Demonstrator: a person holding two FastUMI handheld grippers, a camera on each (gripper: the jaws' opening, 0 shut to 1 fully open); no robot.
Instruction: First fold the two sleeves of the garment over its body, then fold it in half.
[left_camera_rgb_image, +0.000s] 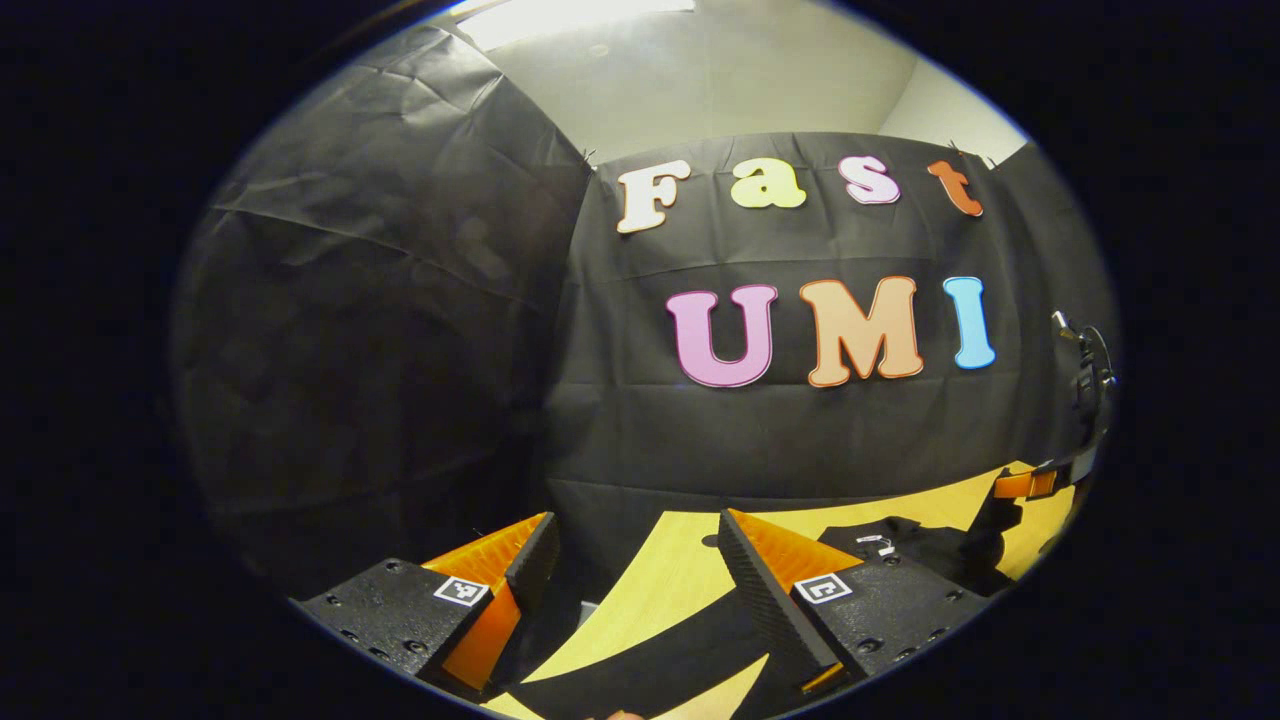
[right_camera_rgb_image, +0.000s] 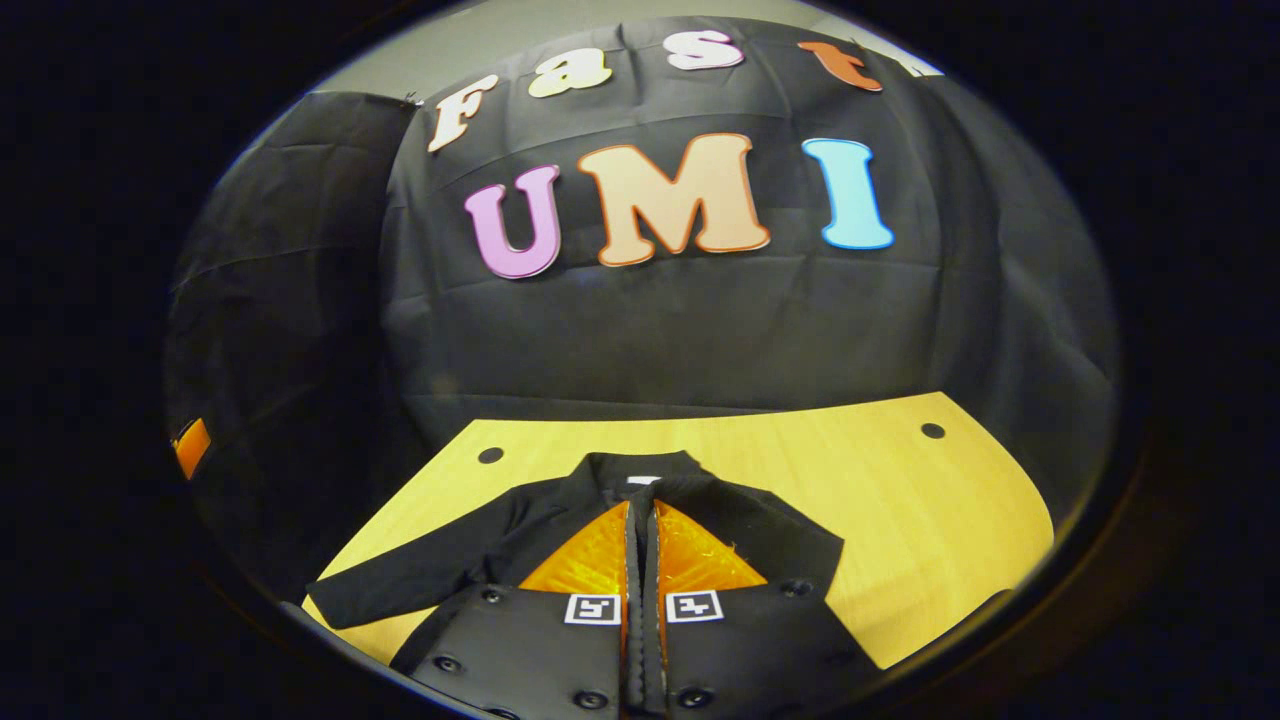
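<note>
A black garment (right_camera_rgb_image: 560, 540) is spread on the tabletop (right_camera_rgb_image: 900, 500); the left claw (left_camera_rgb_image: 635, 575) is held apart, the right claw (right_camera_rgb_image: 640, 600) closed on nothing.

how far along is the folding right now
Nothing looks folded yet. In the right gripper view the black garment lies spread on the wooden table, one sleeve stretched out sideways. Nothing is in hand: the left tongs are open above the sleeve, the right tongs shut and empty. Both sleeve folds and the halving fold remain.
</note>
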